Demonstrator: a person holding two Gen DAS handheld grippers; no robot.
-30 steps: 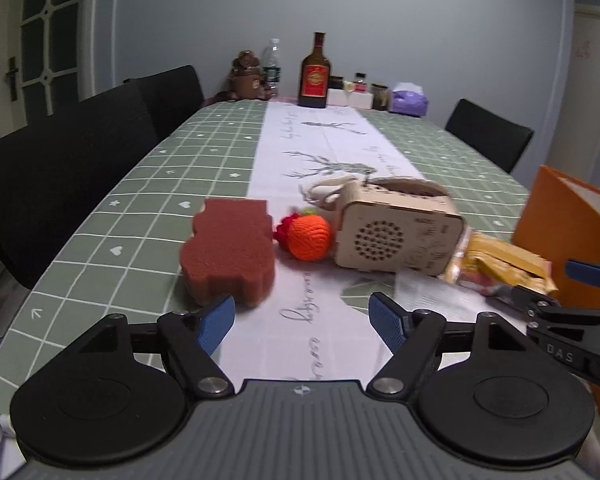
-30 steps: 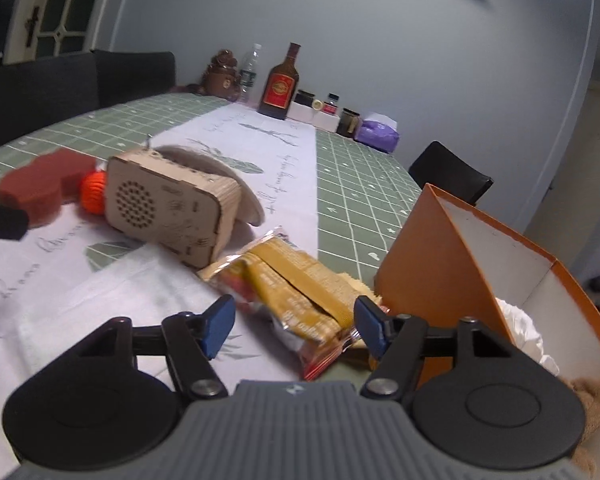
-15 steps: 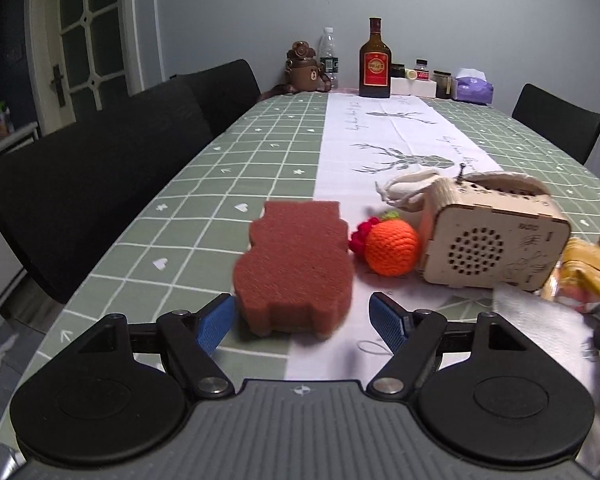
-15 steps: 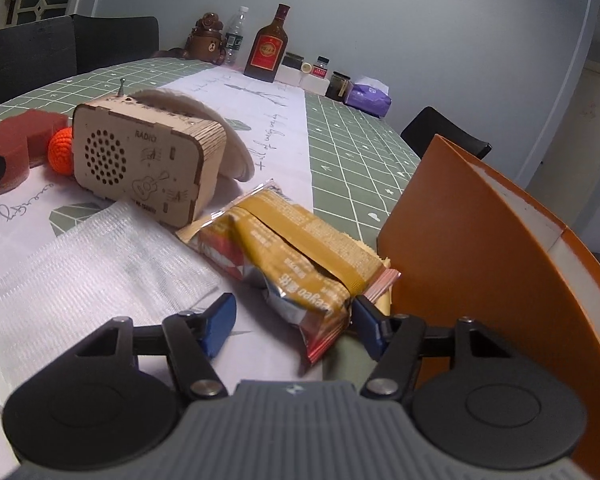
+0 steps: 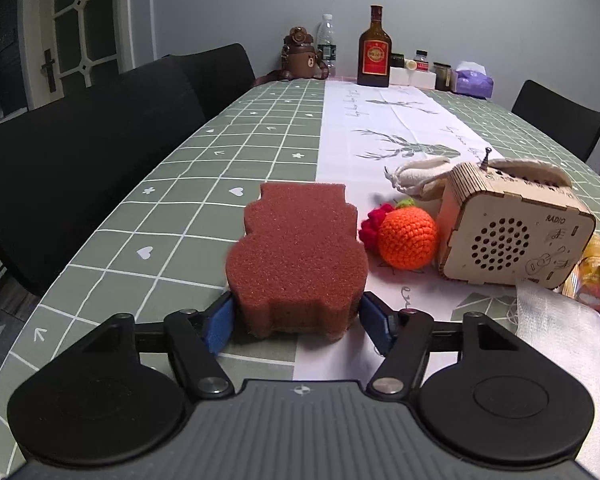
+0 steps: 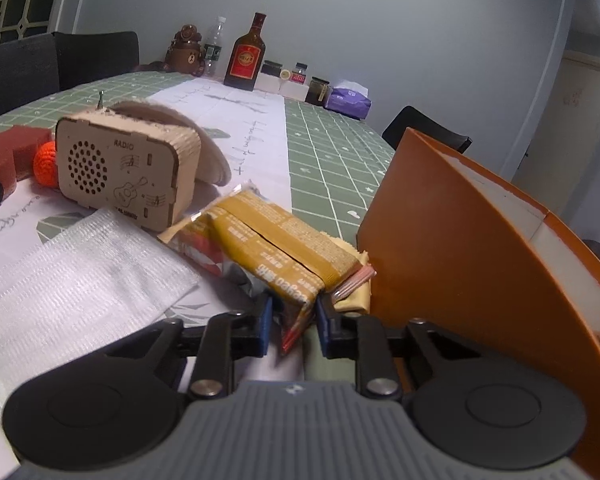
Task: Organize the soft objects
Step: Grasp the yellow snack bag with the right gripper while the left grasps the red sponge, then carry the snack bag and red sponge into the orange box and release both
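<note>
A brown bear-shaped sponge (image 5: 296, 260) lies on the green checked tablecloth. My left gripper (image 5: 296, 322) has closed its blue pads against the sponge's near end on both sides. An orange crocheted ball (image 5: 407, 238) with a red tuft lies just right of the sponge. My right gripper (image 6: 293, 324) is shut on the near end of a yellow snack packet (image 6: 276, 242), which lies beside the orange box (image 6: 480, 248). The sponge (image 6: 8, 152) and the ball (image 6: 46, 164) also show at the far left of the right wrist view.
A wooden radio box (image 5: 512, 236) stands right of the ball, a cloth pouch (image 5: 416, 176) behind it. A white mesh cloth (image 6: 72, 276) lies flat. A liquor bottle (image 5: 375, 50), a bear figure (image 5: 300, 58) and jars stand at the far end. Black chairs (image 5: 80, 160) line the left.
My left gripper moved forward onto the sponge and closed on it. My right gripper moved forward and closed on the snack packet's end.
</note>
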